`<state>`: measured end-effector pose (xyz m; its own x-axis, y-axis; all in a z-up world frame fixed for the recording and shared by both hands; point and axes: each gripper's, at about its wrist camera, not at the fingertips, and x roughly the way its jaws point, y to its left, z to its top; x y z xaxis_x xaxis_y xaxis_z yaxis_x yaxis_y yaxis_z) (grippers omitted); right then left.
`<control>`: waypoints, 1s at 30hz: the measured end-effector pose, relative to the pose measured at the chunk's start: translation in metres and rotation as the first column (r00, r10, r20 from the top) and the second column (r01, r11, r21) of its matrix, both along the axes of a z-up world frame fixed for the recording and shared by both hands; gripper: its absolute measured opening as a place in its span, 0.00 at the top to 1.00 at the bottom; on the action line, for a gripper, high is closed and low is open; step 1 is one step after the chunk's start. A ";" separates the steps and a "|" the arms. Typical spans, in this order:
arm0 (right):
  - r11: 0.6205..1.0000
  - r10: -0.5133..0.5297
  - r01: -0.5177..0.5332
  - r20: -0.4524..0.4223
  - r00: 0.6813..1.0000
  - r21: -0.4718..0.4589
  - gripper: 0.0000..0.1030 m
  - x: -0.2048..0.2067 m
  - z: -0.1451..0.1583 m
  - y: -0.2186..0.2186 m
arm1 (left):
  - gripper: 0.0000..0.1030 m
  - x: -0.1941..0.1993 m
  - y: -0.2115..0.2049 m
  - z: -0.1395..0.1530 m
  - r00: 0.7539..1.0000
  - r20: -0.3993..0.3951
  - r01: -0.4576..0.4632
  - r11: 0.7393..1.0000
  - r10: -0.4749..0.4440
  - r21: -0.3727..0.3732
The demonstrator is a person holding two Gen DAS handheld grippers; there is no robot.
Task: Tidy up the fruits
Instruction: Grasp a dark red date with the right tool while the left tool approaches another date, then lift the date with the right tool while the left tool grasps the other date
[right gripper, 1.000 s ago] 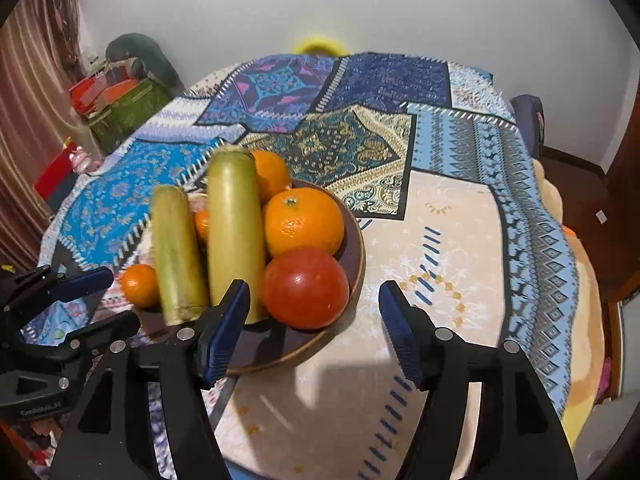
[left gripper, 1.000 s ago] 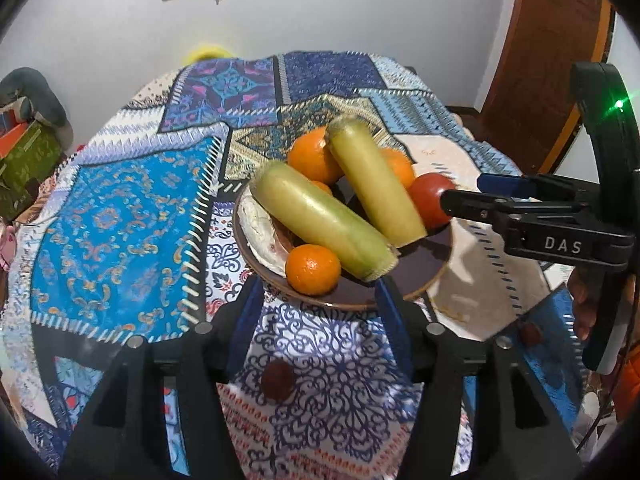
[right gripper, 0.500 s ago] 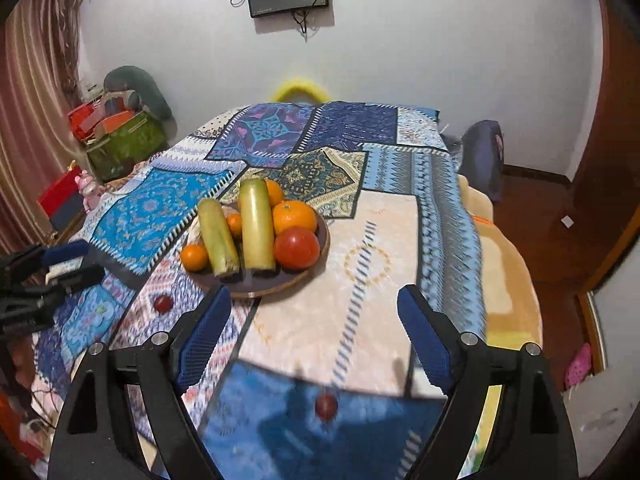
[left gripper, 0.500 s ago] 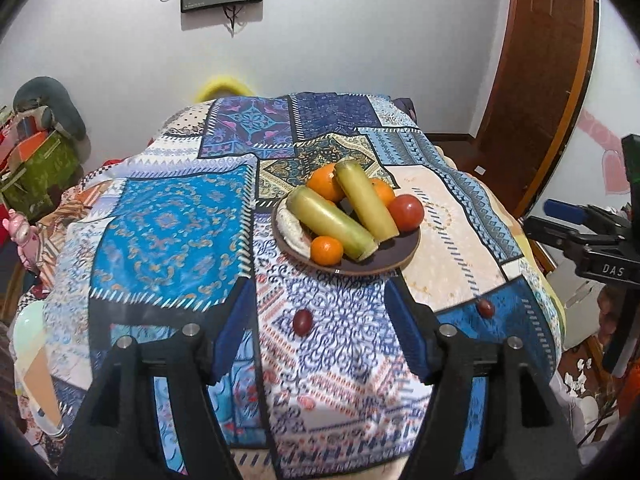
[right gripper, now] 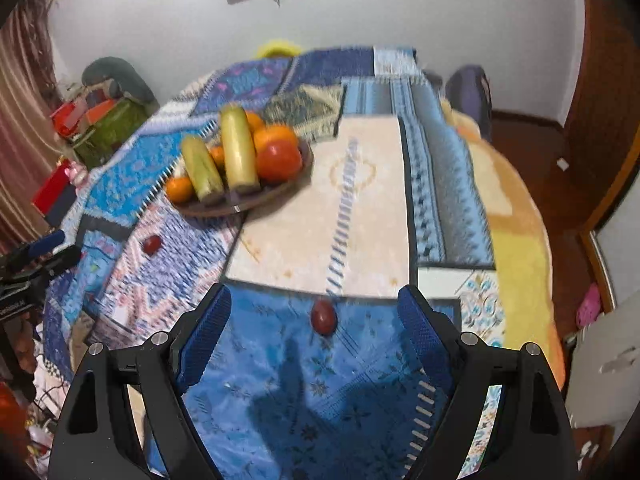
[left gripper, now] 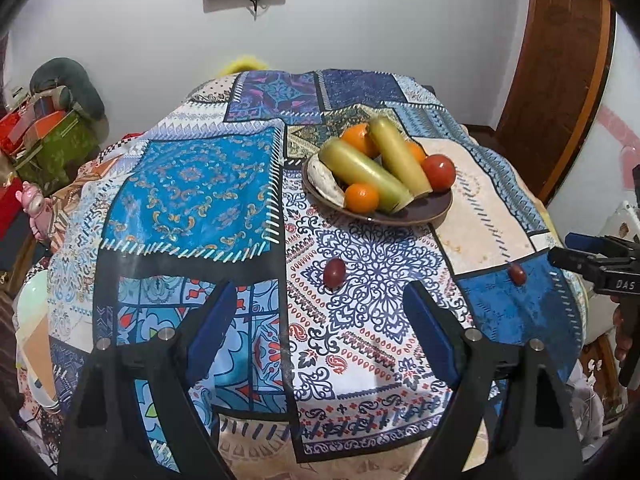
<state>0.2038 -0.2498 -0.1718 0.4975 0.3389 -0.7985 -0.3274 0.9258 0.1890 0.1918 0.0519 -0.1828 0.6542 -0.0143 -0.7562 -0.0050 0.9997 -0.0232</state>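
- The brown plate (left gripper: 436, 210) on the patchwork cloth (left gripper: 188, 184) holds the piled fruit: 2 long yellow-green pieces (left gripper: 366, 174) lie side by side, their long axes running from the far rim toward the near rim, wedged among oranges (left gripper: 361, 198) and a tomato (left gripper: 439, 172).
- 2 dark red grapes (left gripper: 334, 273) (right gripper: 323, 317) lie loose on the cloth, likely next for the plate.
- The left gripper (left gripper: 320, 316), just opened wider, and the right gripper (right gripper: 316, 320) both gape, holding nothing.

A patchwork cloth (left gripper: 192, 184) covers the table in bright blue, navy, cream and white panels with paisley and mandala prints. At 1 o'clock, a dark brown plate (left gripper: 436, 210) carries 2 yellow-green cylinders (left gripper: 368, 174), orange citrus (left gripper: 361, 197) and 1 red tomato (left gripper: 439, 172). 2 dark red fruits (left gripper: 334, 272) lie loose. Gripper pads (left gripper: 210, 334) are blue on black.
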 end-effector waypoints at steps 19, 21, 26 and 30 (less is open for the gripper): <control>0.996 0.080 -0.087 -0.158 0.984 -0.036 0.83 0.017 -0.057 0.013 | 0.42 0.040 -0.007 -0.048 0.990 -0.122 0.066 0.998 -0.065 0.006; 0.996 0.079 -0.084 -0.151 0.985 -0.030 0.83 0.017 -0.057 0.011 | 0.45 0.042 -0.009 -0.051 0.990 -0.123 0.072 0.997 -0.071 0.010; 0.997 0.072 -0.073 -0.123 0.990 -0.008 0.83 0.021 -0.049 0.006 | 0.56 0.053 -0.010 -0.058 0.987 -0.140 0.081 0.997 -0.078 0.011; 0.997 0.079 -0.081 -0.085 0.993 -0.019 0.83 0.022 -0.037 0.009 | 0.57 0.064 -0.008 -0.063 0.987 -0.145 0.071 0.997 -0.069 0.010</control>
<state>0.2259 -0.2408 -0.2088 0.4003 0.3563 -0.8443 -0.3842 0.9017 0.1984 0.2554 0.0439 -0.2456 0.5361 -0.0437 -0.8430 0.0625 0.9980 -0.0120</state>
